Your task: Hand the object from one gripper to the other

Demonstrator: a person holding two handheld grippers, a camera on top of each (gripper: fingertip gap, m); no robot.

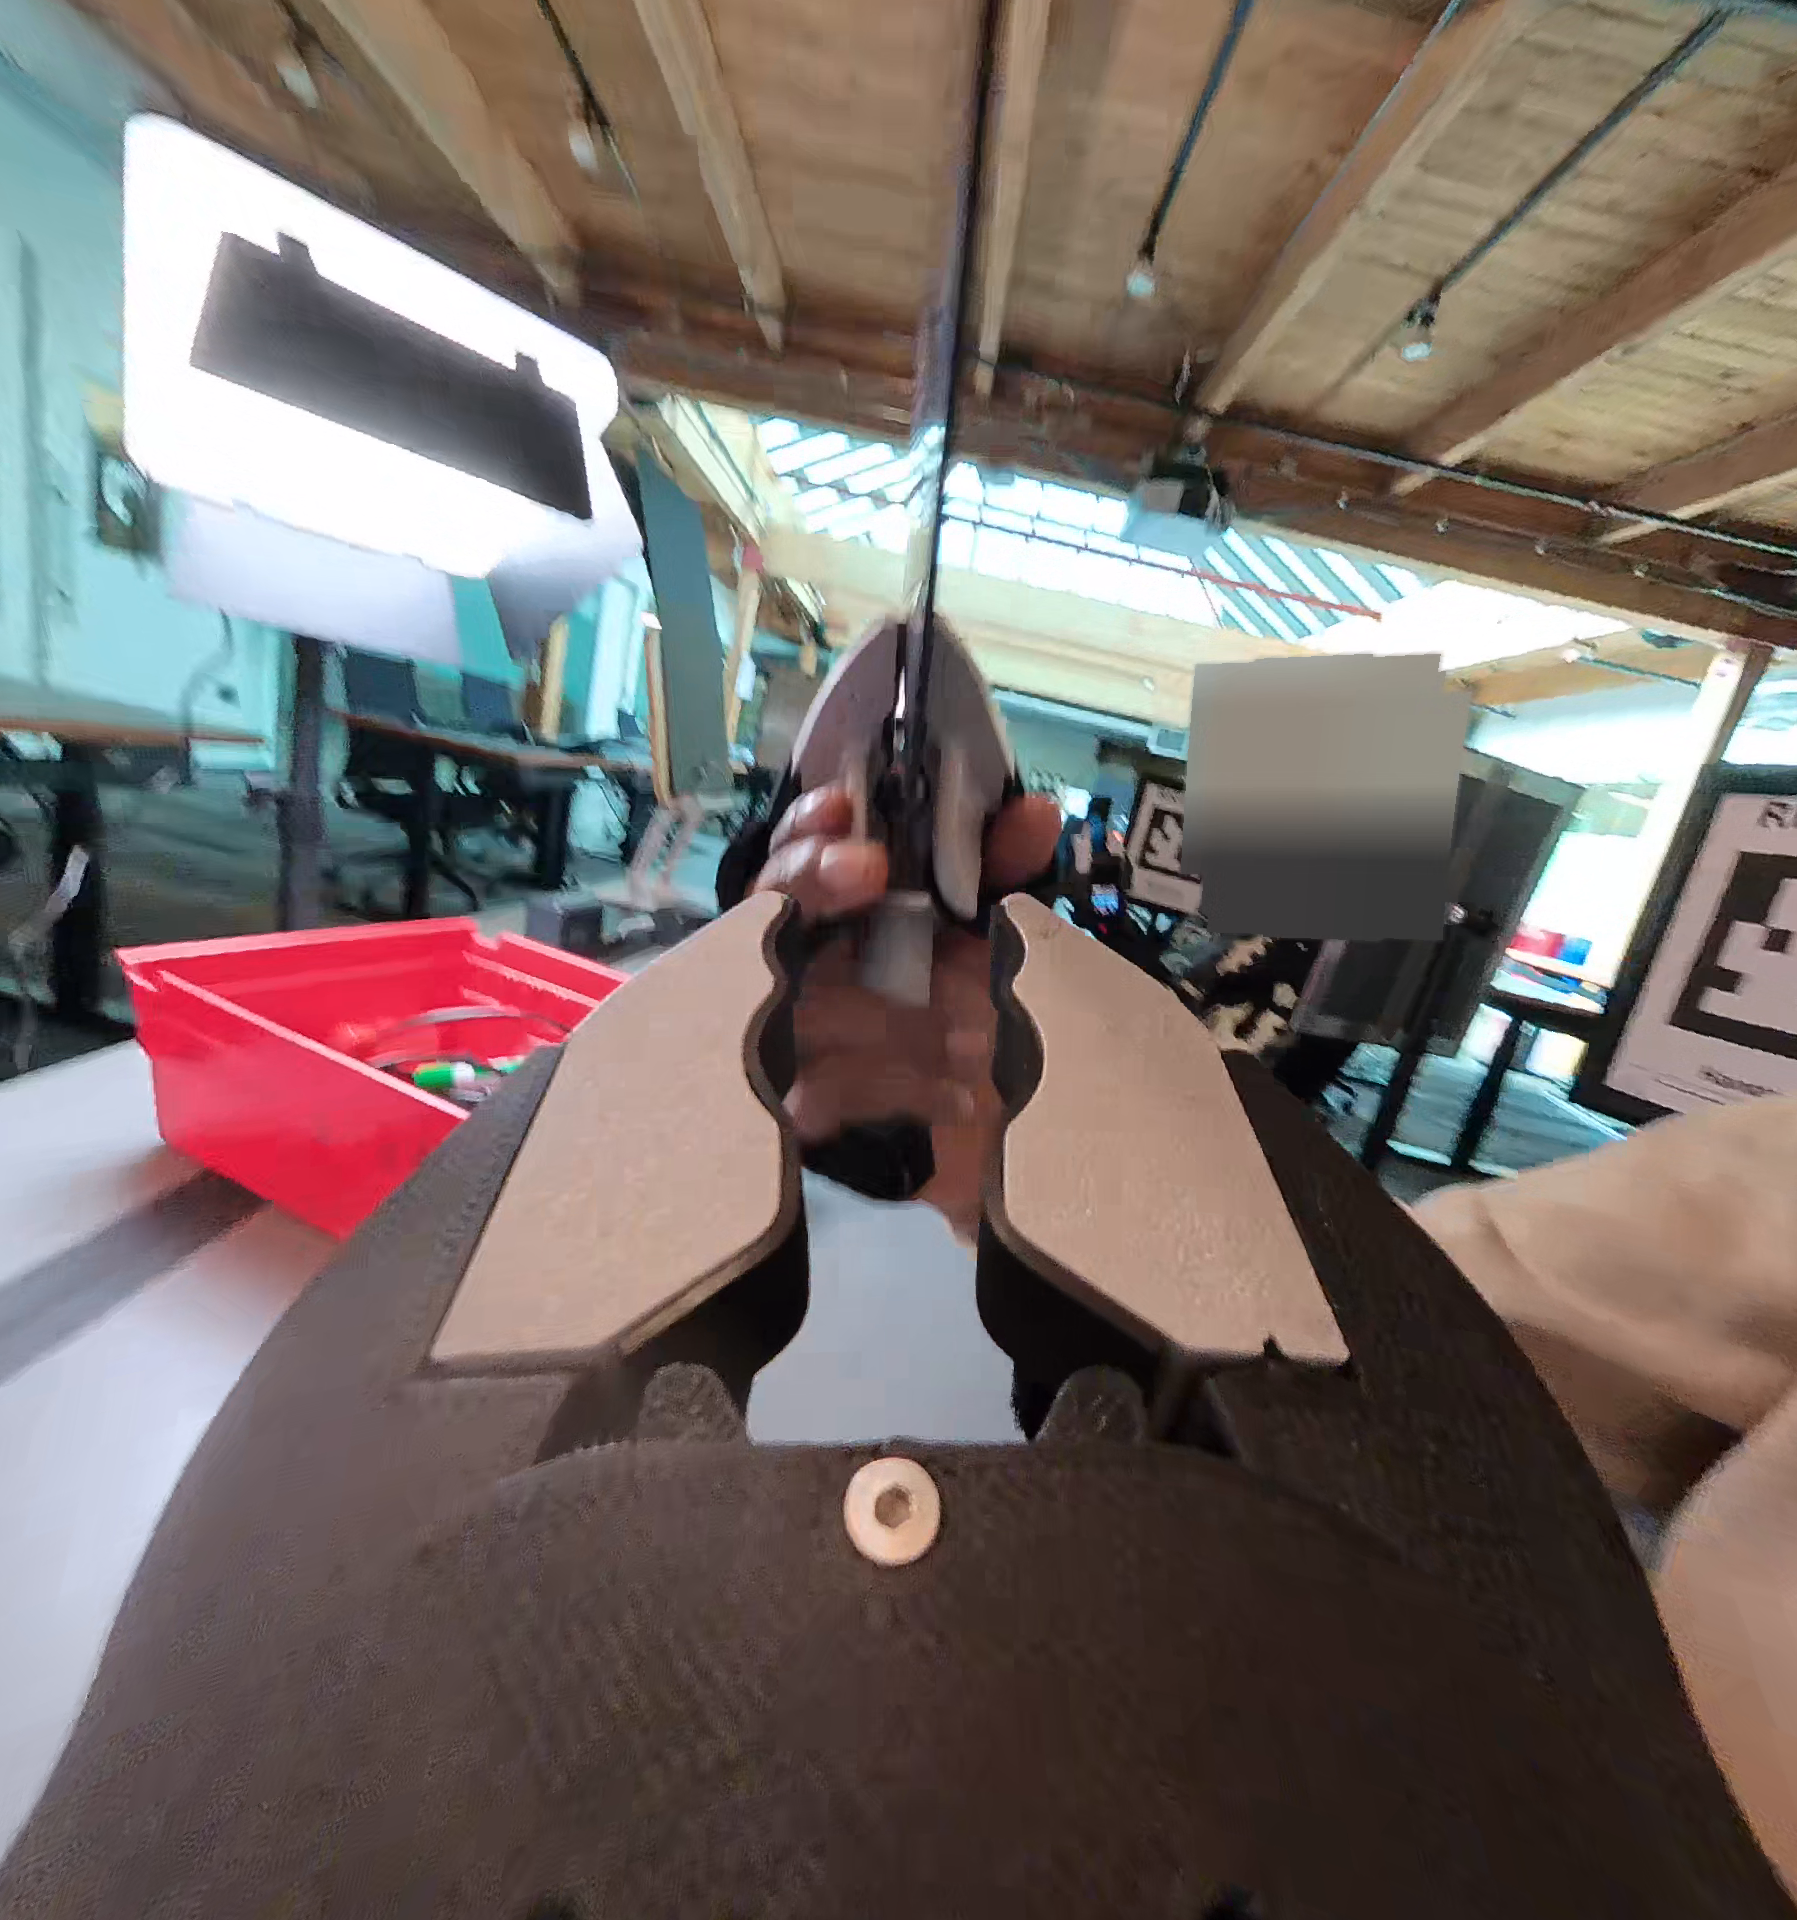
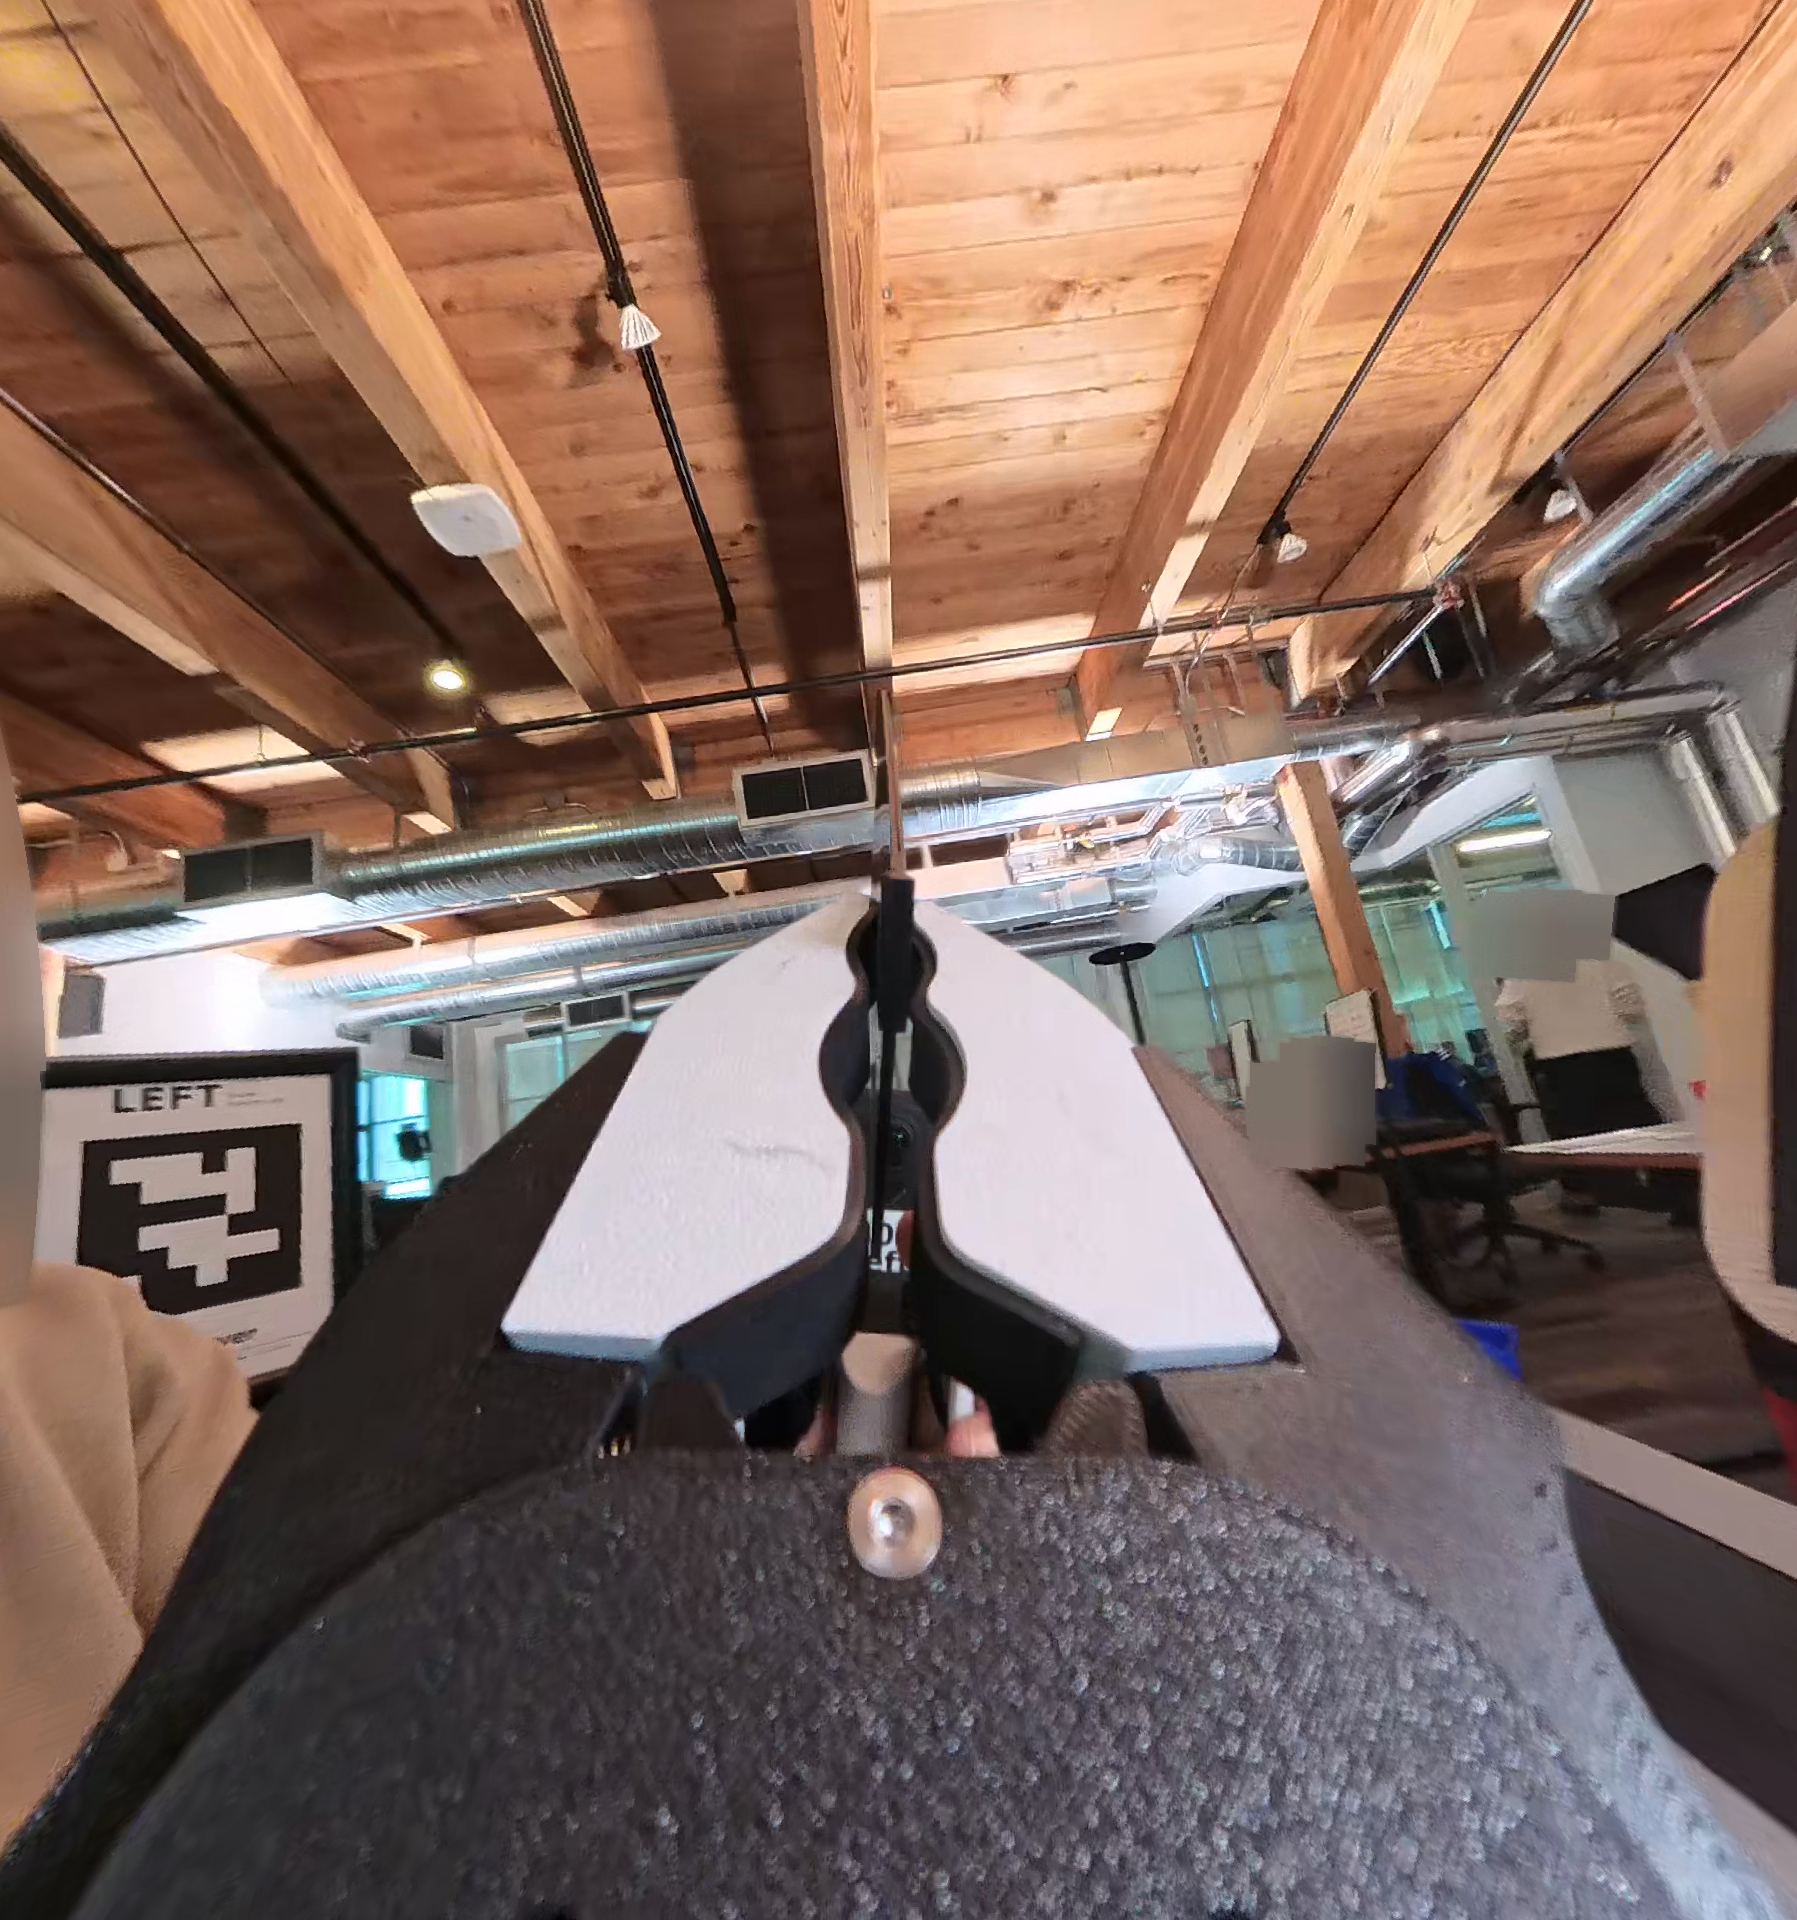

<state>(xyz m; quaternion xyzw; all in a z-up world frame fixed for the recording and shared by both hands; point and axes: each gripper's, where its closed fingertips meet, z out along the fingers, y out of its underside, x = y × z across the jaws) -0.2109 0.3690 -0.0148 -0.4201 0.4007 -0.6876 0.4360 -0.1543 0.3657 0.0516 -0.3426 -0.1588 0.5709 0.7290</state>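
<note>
My left gripper (image 1: 894, 925) stands with its jaws parted, a clear gap between the two grey pads, and nothing is pinched between them; through that gap I see a blurred hand (image 1: 873, 997) and a short grey cylinder (image 1: 899, 940), though whether either touches my pads I cannot tell; just beyond, my right gripper (image 1: 904, 727) faces me with its pale pads drawn together on a thin black rod (image 1: 941, 416) that rises steeply toward the wooden ceiling (image 1: 1289, 208); from my right wrist view the right gripper (image 2: 896, 914) has its jaws nearly closed, clamped on that thin black rod (image 2: 892, 997), whose tip pokes just past the pad ends; low to my left a red bin (image 1: 281, 1049) sits on the grey table (image 1: 42, 1403), with a few small items inside, too blurred to name; a beige sleeve (image 1: 1652, 1299) lies at my right; farther off are desks and a bright lamp panel (image 1: 354, 343).
</note>
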